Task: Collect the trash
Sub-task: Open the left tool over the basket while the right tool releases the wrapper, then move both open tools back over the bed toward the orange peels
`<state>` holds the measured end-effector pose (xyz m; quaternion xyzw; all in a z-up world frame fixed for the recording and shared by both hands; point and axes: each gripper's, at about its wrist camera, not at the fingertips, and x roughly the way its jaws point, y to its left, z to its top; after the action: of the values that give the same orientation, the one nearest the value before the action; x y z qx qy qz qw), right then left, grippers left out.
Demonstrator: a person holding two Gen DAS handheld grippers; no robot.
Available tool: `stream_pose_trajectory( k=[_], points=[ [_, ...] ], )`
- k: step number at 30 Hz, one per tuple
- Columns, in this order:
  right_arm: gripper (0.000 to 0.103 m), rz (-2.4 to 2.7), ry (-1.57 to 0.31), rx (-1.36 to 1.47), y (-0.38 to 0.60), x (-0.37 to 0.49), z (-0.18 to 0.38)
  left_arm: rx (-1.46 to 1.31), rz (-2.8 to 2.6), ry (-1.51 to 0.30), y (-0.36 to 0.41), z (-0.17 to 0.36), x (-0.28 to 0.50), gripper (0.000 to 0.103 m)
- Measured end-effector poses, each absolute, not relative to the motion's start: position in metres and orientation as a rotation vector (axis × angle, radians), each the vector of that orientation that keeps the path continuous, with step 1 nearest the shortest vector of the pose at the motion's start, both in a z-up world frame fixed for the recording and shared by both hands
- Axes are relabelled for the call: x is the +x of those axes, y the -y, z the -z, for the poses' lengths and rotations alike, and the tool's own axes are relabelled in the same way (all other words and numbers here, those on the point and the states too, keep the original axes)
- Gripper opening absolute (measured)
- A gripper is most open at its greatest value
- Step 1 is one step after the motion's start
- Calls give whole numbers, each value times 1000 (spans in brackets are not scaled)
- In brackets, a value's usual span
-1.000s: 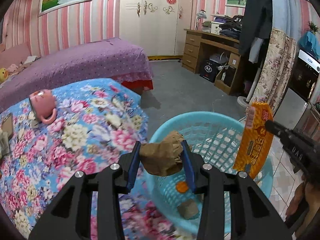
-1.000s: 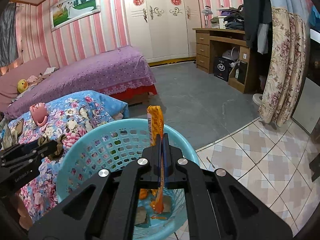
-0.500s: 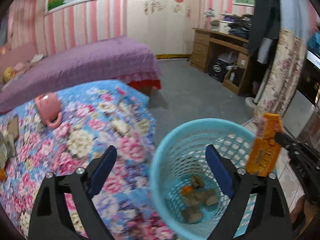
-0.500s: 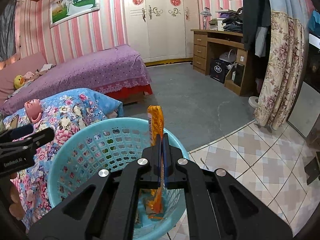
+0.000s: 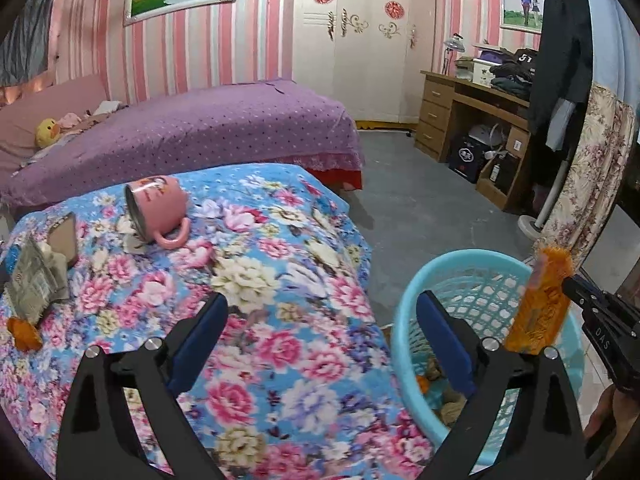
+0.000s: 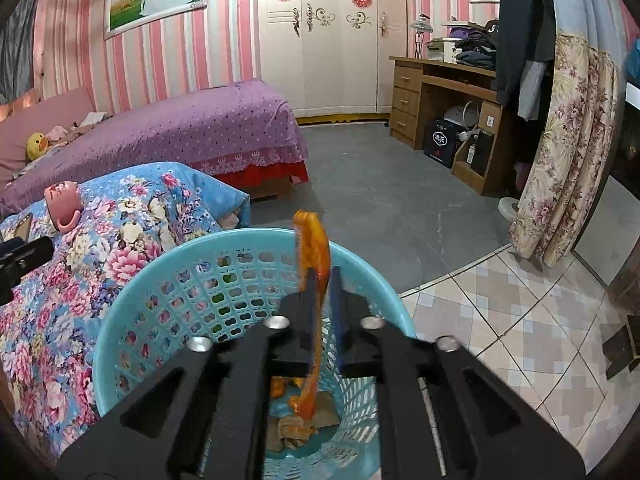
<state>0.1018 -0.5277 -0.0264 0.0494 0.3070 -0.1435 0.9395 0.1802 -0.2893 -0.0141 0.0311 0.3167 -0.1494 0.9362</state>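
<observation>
**Orange wrapper coming loose over the blue basket**

The right claw (image 6: 322,300) has just been opening its jaws; the orange snack wrapper (image 6: 314,264) stands upright in the narrow gap between them, above the turquoise laundry-style basket (image 6: 168,264). Whether the pads still pinch it I cannot tell. Crumpled brown paper and orange scraps lie at the basket bottom.

The left claw (image 5: 320,332) has just been opening and stands spread wide, empty, over the edge of the floral bedspread (image 5: 280,264) beside the basket. Farther out on the bedspread lie a tipped pink mug (image 5: 158,210), folded newspaper (image 5: 36,280) and an orange scrap (image 5: 24,332).
</observation>
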Motion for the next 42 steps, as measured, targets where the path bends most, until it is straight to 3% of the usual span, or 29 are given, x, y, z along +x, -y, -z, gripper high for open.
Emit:
stream_pose_trajectory(
  k=[1, 2, 6, 8, 9, 28, 42],
  points=[
    [46, 293, -623, 103, 526, 102, 26, 58, 302, -647, 286, 14, 181, 93],
    [56, 294, -619, 107, 525, 103, 25, 48, 297, -649, 282, 13, 181, 93],
    [72, 318, -610, 109, 522, 103, 20, 22, 282, -658, 266, 11, 184, 93],
    [96, 348, -595, 105, 517, 103, 17, 21, 269, -651, 256, 8, 184, 93],
    [98, 356, -586, 102, 515, 102, 16, 23, 265, -646, 254, 6, 183, 93],
    [99, 206, -547, 83, 376, 136, -5, 47, 108, -579, 128, -15, 170, 97],
    [99, 103, -514, 111, 303, 143, -2, 0, 20, -582, 23, 13, 165, 98]
  ],
)
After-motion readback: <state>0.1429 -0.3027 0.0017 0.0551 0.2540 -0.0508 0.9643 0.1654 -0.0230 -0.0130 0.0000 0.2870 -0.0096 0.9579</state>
